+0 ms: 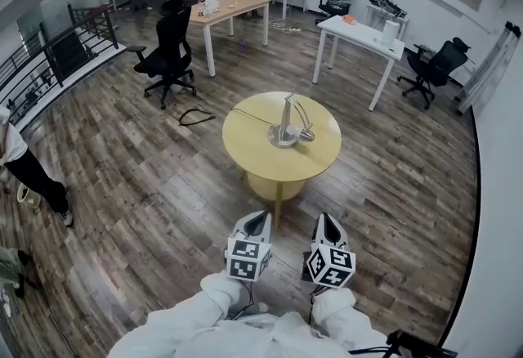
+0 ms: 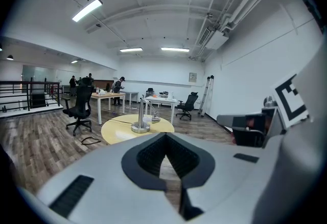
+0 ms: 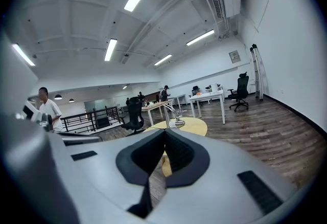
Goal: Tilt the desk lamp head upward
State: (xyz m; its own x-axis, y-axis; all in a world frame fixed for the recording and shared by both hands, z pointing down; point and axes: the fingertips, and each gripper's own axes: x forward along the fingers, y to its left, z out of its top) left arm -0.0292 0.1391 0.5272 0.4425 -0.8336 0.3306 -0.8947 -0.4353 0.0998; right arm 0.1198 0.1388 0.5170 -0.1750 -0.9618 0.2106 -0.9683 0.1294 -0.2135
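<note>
The desk lamp (image 1: 286,121) stands near the middle of the round table (image 1: 245,154), its head hanging low on the side toward the table's right edge. Well apart from it, short of the table's near edge, the left gripper (image 1: 258,219) and the right gripper (image 1: 326,221) hover side by side above the floor (image 1: 147,201). Each has its jaws pressed together on nothing.

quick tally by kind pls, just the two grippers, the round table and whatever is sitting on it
grippers: 2 (left gripper and right gripper, both shut with nothing between the jaws)
round yellow table: 1
desk lamp: 1, the only thing standing on that table
total: 4
</note>
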